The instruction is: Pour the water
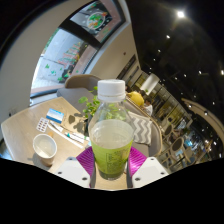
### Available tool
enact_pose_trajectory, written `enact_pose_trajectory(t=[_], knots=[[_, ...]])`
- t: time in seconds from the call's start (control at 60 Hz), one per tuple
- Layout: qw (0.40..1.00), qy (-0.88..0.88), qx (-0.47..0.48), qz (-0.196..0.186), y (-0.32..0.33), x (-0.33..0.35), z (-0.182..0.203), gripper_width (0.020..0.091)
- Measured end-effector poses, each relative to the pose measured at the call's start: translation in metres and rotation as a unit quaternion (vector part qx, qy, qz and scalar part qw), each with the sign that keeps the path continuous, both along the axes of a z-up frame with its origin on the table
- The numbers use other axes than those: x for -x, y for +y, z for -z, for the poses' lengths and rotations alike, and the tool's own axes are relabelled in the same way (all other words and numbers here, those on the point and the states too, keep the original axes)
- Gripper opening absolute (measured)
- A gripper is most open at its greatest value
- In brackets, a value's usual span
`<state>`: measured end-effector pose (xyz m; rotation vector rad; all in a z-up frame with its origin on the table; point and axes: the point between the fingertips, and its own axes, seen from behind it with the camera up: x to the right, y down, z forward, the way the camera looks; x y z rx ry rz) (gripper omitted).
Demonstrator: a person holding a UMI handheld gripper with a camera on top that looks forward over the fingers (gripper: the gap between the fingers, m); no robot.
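Observation:
A clear plastic bottle with a white cap and green liquid stands upright between my fingers, held above the table. My gripper is shut on the bottle's lower part, the pink pads pressing it from both sides. On the wooden table below and to the left sits a white cup.
A small white and blue packet and a flat pale card lie on the table beyond the cup. A green plant and a yellow object stand behind the bottle. Chairs and dim room space stretch away beyond the bottle.

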<state>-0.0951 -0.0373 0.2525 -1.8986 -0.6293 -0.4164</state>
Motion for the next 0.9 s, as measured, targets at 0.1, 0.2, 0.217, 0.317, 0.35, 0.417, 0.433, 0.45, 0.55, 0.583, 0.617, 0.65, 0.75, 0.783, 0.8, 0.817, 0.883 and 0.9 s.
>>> enact_pose_trajectory(t=[0.1, 0.2, 0.217, 0.317, 0.35, 0.417, 0.433, 0.45, 0.55, 0.583, 0.617, 0.65, 0.75, 0.783, 0.8, 0.817, 0.883, 0.9], knots=[[0.990, 0.136, 0.031, 0.022, -0.001, -0.004, 0.031, 0.0417], [0.974, 0.219, 0.054, 0.031, -0.004, -0.004, 0.067, 0.0417], [0.972, 0.228, 0.057, 0.030, -0.005, -0.004, 0.073, 0.0417], [0.964, 0.258, 0.064, 0.025, -0.006, 0.002, 0.111, 0.0417], [0.961, 0.266, 0.068, 0.027, -0.005, 0.002, 0.123, 0.0417], [0.956, 0.283, 0.079, 0.029, -0.005, 0.008, 0.145, 0.0415], [0.954, 0.286, 0.080, 0.029, -0.004, 0.009, 0.150, 0.0416], [0.953, 0.290, 0.080, 0.029, -0.003, 0.007, 0.154, 0.0416], [0.950, 0.298, 0.085, 0.030, -0.004, 0.011, 0.176, 0.0415], [0.950, 0.299, 0.086, 0.029, -0.005, 0.014, 0.182, 0.0418], [0.949, 0.301, 0.087, 0.029, -0.006, 0.015, 0.189, 0.0418], [0.949, 0.300, 0.090, 0.029, -0.007, 0.015, 0.196, 0.0419], [0.956, 0.286, 0.064, 0.020, -0.007, 0.015, 0.191, 0.0426], [0.956, 0.286, 0.060, 0.024, -0.006, 0.016, 0.194, 0.0441], [0.956, 0.287, 0.059, 0.027, -0.006, 0.016, 0.195, 0.0453], [0.955, 0.289, 0.058, 0.029, -0.005, 0.016, 0.195, 0.0466], [0.954, 0.293, 0.064, 0.035, -0.006, 0.014, 0.195, 0.0517], [0.953, 0.292, 0.068, 0.037, -0.006, 0.014, 0.196, 0.0529]])
